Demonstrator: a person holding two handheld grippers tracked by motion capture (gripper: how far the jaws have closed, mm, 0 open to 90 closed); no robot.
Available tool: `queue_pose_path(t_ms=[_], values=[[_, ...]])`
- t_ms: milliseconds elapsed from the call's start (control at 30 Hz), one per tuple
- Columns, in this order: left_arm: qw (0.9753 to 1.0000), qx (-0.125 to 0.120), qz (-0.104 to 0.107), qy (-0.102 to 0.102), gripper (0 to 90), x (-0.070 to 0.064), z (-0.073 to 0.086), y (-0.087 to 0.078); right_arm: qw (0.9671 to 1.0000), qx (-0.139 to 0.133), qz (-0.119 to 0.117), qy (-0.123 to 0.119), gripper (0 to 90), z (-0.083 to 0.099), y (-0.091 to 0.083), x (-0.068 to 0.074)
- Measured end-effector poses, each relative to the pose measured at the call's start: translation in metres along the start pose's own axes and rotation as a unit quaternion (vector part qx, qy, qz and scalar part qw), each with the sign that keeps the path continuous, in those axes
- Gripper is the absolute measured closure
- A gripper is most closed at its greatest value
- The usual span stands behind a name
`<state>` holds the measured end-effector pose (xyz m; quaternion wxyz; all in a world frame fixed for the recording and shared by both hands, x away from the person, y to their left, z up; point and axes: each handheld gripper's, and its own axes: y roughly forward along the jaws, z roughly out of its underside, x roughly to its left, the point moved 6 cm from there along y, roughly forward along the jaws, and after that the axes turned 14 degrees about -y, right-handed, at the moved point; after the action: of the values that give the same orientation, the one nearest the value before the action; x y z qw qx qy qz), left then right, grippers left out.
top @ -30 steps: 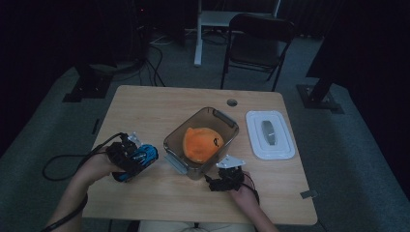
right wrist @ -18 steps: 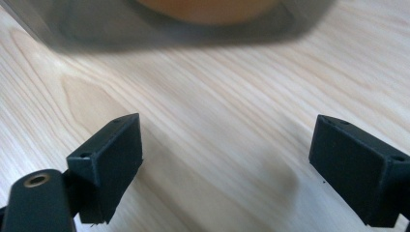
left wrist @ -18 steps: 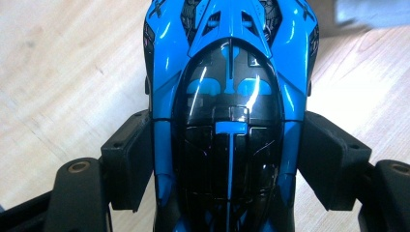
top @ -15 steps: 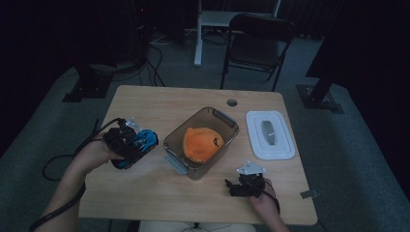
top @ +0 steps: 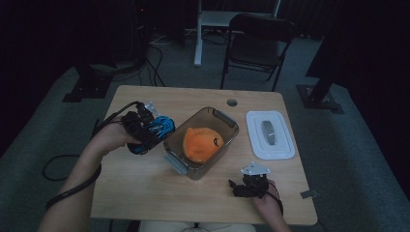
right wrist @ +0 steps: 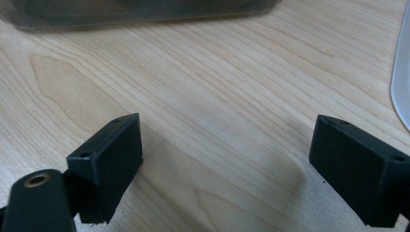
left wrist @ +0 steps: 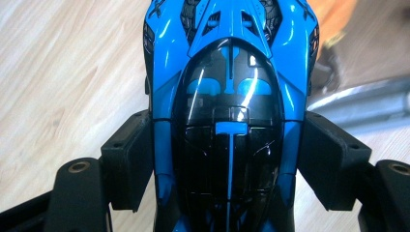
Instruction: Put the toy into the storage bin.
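Just beside toy car [left wrist: 227,121]: container [top: 227,123], white lid [top: 270,135].

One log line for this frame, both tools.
left tool: shut on toy car, beside bin | right tool: open, empty, over table

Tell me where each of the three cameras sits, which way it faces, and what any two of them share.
High view: above the person's side, looking forward and down on the table; both forearms, left gripper, right gripper.
Left gripper view: rides the left gripper, looking along jaws clamped on the blue toy car.
Right gripper view: rides the right gripper, low over bare wood, jaws apart.
Shared: the clear container and the white lid.
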<state>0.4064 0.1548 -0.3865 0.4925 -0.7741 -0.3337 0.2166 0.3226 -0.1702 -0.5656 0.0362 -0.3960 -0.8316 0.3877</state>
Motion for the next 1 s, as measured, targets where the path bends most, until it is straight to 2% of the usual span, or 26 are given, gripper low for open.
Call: queue_pose_path(t_ms=[233,567,600,800,1000], values=[[0.9998,0.006,0.013,0.012,28.4,-0.013,-0.03,0.01,1.0,0.002,0.0,0.001,11.5,0.001,0.0,0.0],[0.9991,-0.003,0.031,0.028,28.4,-0.041,-0.07,0.029,1.0,0.001,-0.004,0.004,11.4,0.001,0.0,0.0],[0.9992,-0.006,0.034,0.023,28.4,-0.043,-0.073,0.031,1.0,0.002,-0.004,0.004,11.4,0.001,0.0,0.0],[0.999,0.0,0.036,0.026,28.4,-0.05,-0.082,0.048,1.0,0.001,-0.005,0.003,11.5,0.001,0.0,0.0],[0.9989,-0.002,0.045,0.013,28.4,-0.052,-0.085,0.059,1.0,0.001,-0.005,0.002,11.5,0.001,0.0,0.001]])
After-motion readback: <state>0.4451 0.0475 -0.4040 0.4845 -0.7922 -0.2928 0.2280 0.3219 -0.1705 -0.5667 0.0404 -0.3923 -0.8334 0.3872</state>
